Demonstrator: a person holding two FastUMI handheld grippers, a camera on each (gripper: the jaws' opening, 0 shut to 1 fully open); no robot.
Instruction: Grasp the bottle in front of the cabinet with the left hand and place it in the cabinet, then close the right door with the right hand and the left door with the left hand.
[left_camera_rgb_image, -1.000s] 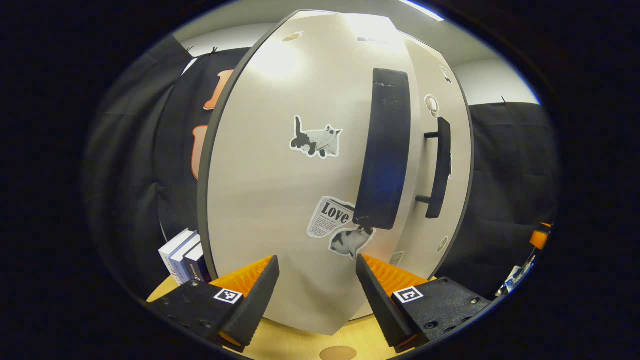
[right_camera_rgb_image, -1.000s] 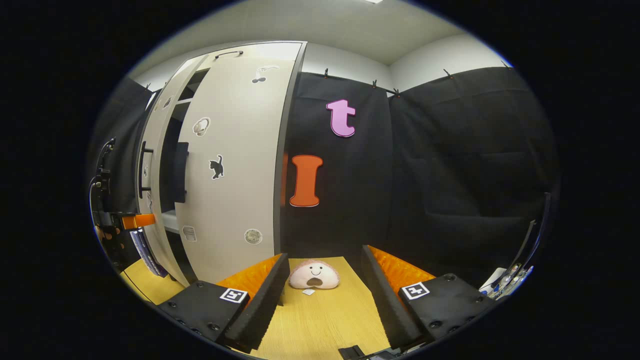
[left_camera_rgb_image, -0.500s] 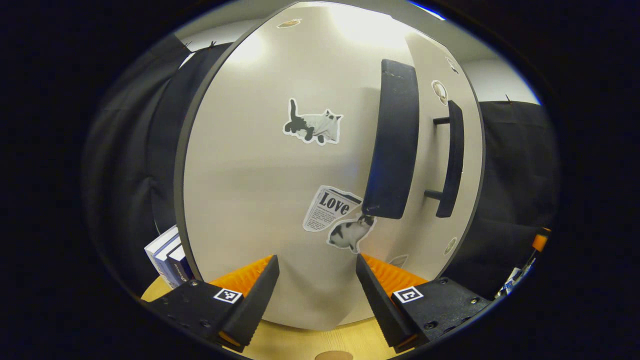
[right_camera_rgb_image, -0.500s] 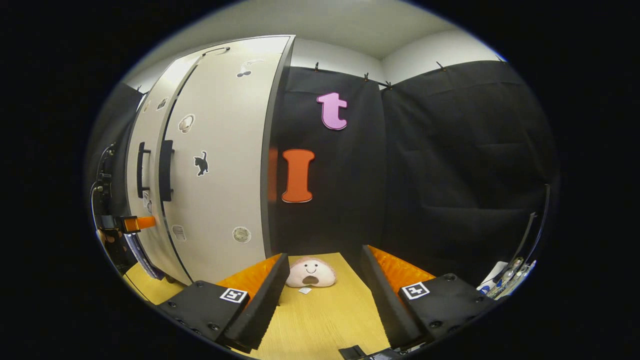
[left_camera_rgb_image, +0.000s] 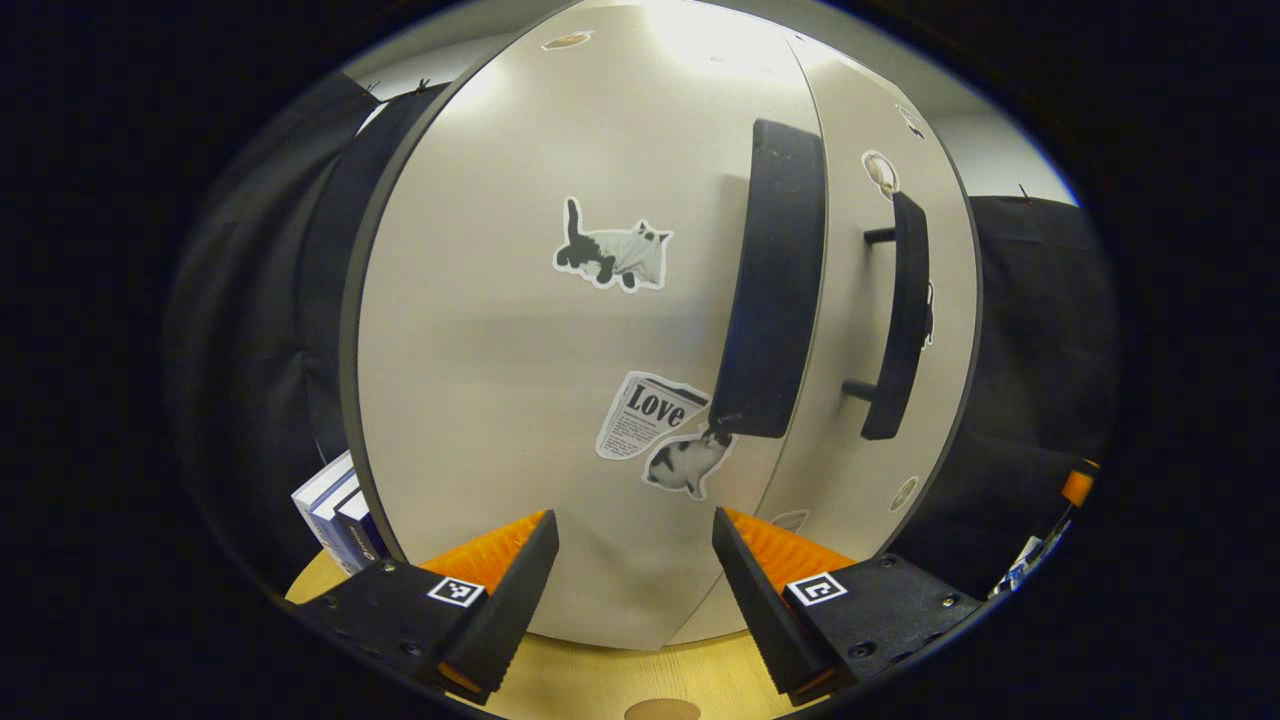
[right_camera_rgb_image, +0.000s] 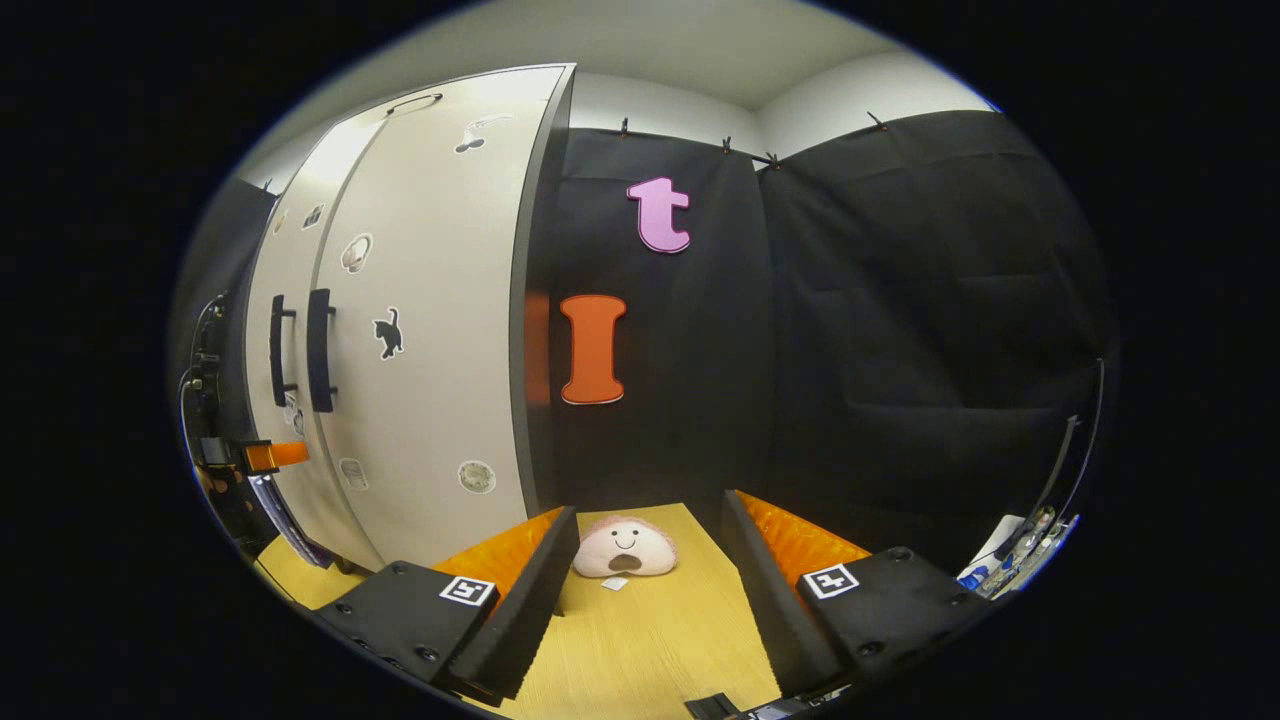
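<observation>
Left gripper (left_camera_rgb_image: 622, 575), jaws spread and empty, faces the left door (left_camera_rgb_image: 540, 330) to push it flush; right gripper (right_camera_rgb_image: 645, 585), at 3 o'clock, gapes idle

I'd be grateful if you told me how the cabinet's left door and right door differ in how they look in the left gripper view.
The left door sits nearer and looks wider; the right door is a narrow strip beyond it. The left door carries a cat sticker and a "Love" clipping sticker; the right door has smaller stickers along its edge. Both are pale, closed, each with a black vertical handle.
</observation>
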